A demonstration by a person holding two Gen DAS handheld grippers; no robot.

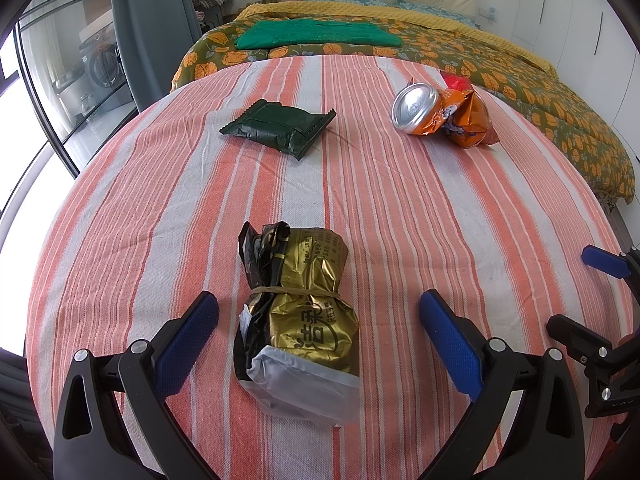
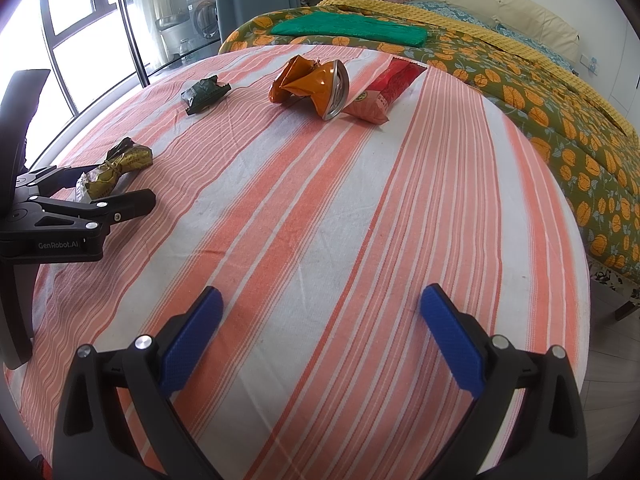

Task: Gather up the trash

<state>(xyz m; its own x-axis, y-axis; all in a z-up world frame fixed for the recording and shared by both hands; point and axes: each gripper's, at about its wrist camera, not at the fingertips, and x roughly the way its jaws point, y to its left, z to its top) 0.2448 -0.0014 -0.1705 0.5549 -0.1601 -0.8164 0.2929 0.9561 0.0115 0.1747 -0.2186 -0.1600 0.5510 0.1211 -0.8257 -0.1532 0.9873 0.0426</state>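
My left claw hovers low over the striped orange-and-white cloth surface, fingers spread wide and grasping nothing. The crumpled gold foil packet bound with a rubber band lies right between them, touching neither. My right claw is spread too, over bare cloth, with the crushed orange can well ahead.
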